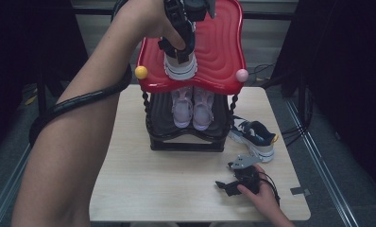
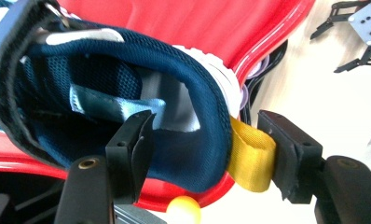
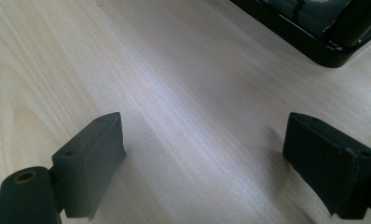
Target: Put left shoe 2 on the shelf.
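A navy and white shoe [image 1: 180,66] stands on the red top shelf [image 1: 221,47] of a two-level shoe rack. My left gripper [image 1: 179,49] reaches down onto its heel from above. In the left gripper view the left gripper [image 2: 204,126] straddles the heel [image 2: 193,140]: one jaw inside the collar, the other outside against the yellow pull tab [image 2: 251,158]. The pads do not squeeze the heel. My right gripper [image 1: 233,182] rests on the table at the front right, and in its own view the right gripper [image 3: 204,140] stands open over bare wood.
A pair of pale pink shoes [image 1: 192,109] sits on the black lower shelf [image 1: 186,142]. A second navy shoe [image 1: 254,135] lies on the table [image 1: 143,179] right of the rack. Yellow [image 1: 141,72] and pink [image 1: 242,75] balls cap the red shelf's front corners.
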{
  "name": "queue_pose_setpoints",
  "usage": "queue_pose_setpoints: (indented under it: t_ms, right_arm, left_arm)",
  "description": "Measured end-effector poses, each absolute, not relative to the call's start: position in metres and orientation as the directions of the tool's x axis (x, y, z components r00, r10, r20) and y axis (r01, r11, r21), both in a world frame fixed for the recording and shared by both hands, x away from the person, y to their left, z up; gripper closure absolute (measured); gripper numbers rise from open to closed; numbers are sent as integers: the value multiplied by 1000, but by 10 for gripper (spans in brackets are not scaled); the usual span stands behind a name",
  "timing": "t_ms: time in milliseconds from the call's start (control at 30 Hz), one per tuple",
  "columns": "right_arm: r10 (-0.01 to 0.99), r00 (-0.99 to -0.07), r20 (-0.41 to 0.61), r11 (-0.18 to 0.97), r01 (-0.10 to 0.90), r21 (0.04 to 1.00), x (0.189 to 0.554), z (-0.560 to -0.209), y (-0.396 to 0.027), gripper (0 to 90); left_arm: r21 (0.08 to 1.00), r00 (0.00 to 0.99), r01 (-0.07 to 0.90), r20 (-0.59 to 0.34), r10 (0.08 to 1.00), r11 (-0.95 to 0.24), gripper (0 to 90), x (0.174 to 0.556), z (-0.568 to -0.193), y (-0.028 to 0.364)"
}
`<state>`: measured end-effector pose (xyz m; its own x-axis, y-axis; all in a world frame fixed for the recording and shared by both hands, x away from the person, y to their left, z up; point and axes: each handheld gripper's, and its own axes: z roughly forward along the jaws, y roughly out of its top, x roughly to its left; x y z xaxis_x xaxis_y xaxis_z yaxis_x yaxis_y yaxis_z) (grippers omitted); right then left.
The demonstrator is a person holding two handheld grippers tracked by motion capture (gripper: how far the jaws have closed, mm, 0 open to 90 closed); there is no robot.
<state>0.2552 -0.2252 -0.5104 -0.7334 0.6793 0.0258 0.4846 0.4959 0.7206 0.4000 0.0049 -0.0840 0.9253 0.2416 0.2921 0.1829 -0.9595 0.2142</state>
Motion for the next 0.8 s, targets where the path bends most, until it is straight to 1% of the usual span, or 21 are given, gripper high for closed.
queue_pose_setpoints:
  t_ms: [333,567,733,800]
  right_arm:
    - [679,-733,26,496,485,721,255,-510,-225,117]
    - [680,-733,26,496,485,720,255,-510,-225,117]
    - [679,-734,26,496,484,721,255,-510,-225,117]
    - [679,-733,28,495,486,720,255,-510,-225,117]
  left_arm:
    - [224,924,204,278,263,-953,356,395,-80,21]
    - [225,919,236,264,292,-945,354,391,-77,38]
    - [247,919,254,241,313,-935,354,389,-79,49]
    - [242,919,261,235,317,-935,351,389,-82,54]
